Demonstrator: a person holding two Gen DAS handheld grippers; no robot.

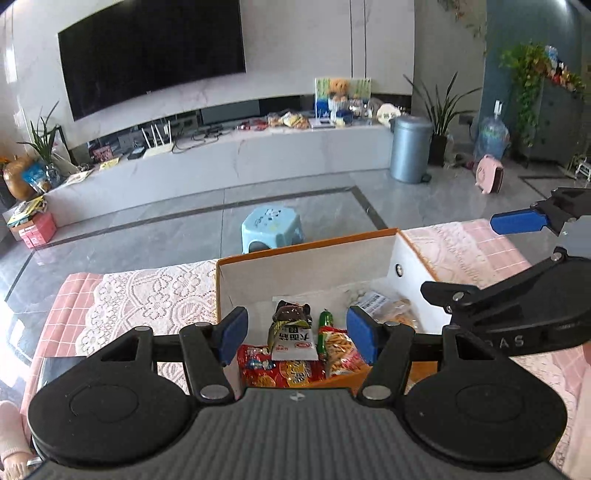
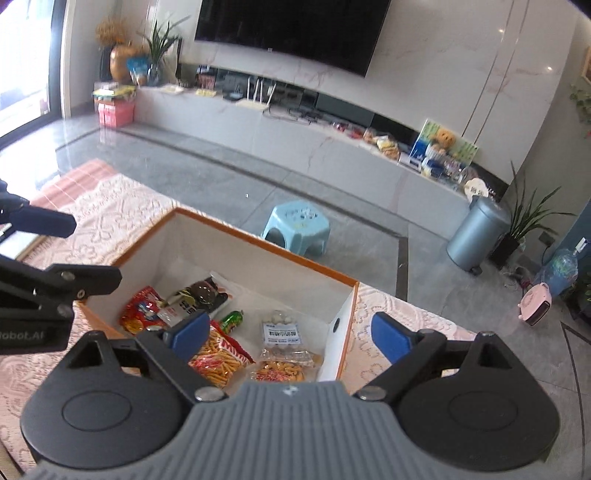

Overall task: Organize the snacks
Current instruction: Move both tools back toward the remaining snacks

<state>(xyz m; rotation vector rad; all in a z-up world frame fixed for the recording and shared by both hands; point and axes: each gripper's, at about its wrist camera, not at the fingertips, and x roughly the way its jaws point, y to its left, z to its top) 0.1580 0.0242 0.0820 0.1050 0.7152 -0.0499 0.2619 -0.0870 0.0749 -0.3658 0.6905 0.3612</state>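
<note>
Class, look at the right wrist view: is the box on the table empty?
No: the box holds several snack packets and a small green bottle.

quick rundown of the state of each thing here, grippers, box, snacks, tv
left gripper: open, empty, over the box
right gripper: open, empty, over the box
box: open on top, holding snacks
snack packets: sealed, lying flat in the box
green tube: lying in the box
tv: off, screen dark
bin: lid shut

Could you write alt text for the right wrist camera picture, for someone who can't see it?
An open right gripper hovers over an orange-edged box of snack packets on a pink lace-covered table. Beyond it are a blue stool and a wall television.
</note>
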